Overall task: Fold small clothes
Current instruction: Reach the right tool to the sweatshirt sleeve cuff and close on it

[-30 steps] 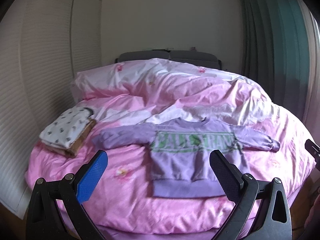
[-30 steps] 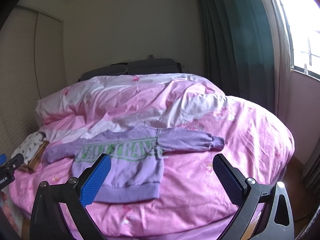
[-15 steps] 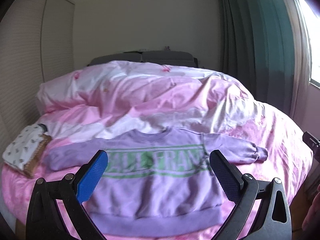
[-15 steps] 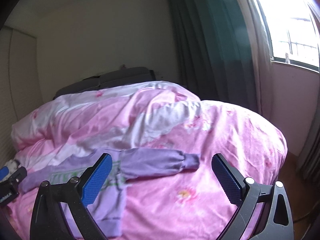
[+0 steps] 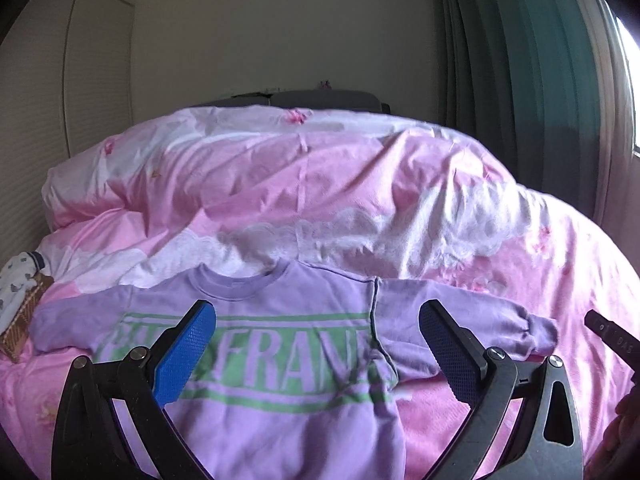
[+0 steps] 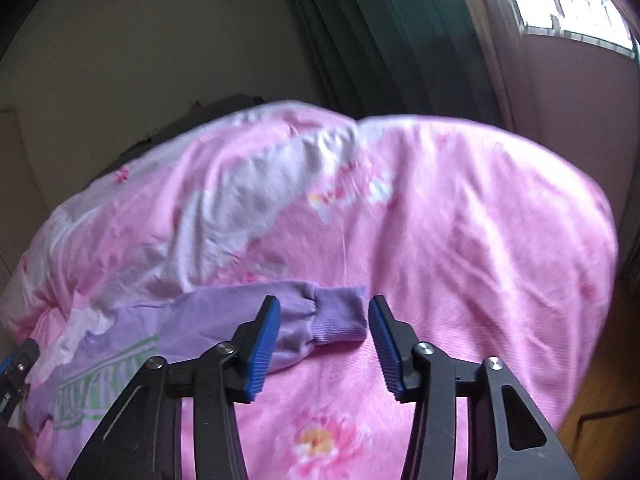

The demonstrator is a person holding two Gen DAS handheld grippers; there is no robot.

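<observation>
A small lilac sweatshirt [image 5: 280, 368] with green lettering lies flat, front up, on the pink duvet [image 5: 320, 184]. My left gripper [image 5: 316, 344] hangs open above its chest, nothing between the blue pads. In the right wrist view the sweatshirt's right sleeve [image 6: 240, 320] ends in a ribbed cuff [image 6: 340, 314]. My right gripper [image 6: 324, 340] is just in front of that cuff, its jaws closing. The cuff shows in the gap between the pads, which do not press on it. The right gripper's tip [image 5: 608, 332] pokes in at the left wrist view's right edge.
A folded white patterned garment [image 5: 16, 288] sits on a brown woven thing [image 5: 24, 320] at the bed's left edge. Green curtains [image 5: 520, 80] and a bright window [image 6: 568, 4] stand to the right. Wooden floor [image 6: 600, 420] shows past the bed's right side.
Both grippers have moved in toward the bed and lower. The left now hangs over the sweatshirt's chest. The right has swung to the right sleeve cuff and its jaws have narrowed.
</observation>
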